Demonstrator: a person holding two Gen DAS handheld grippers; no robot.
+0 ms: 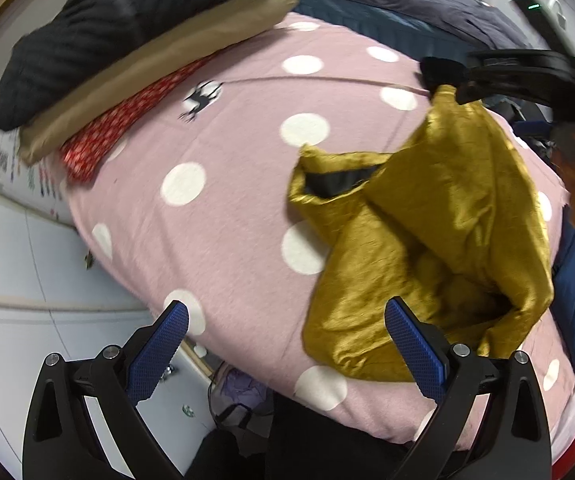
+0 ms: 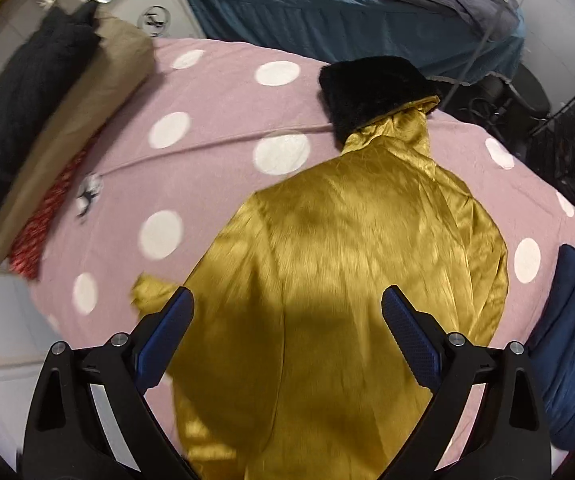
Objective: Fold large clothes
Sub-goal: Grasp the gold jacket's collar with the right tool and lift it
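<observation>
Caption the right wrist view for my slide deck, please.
Open right hand-held gripper hovers over a gold satin garment with black fur trim on a pink polka-dot blanket.

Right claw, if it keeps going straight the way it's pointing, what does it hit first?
Most likely the gold satin garment, which fills the gap ahead of the open right claw, spread on the pink dotted blanket. Depth is hard to judge here.
</observation>
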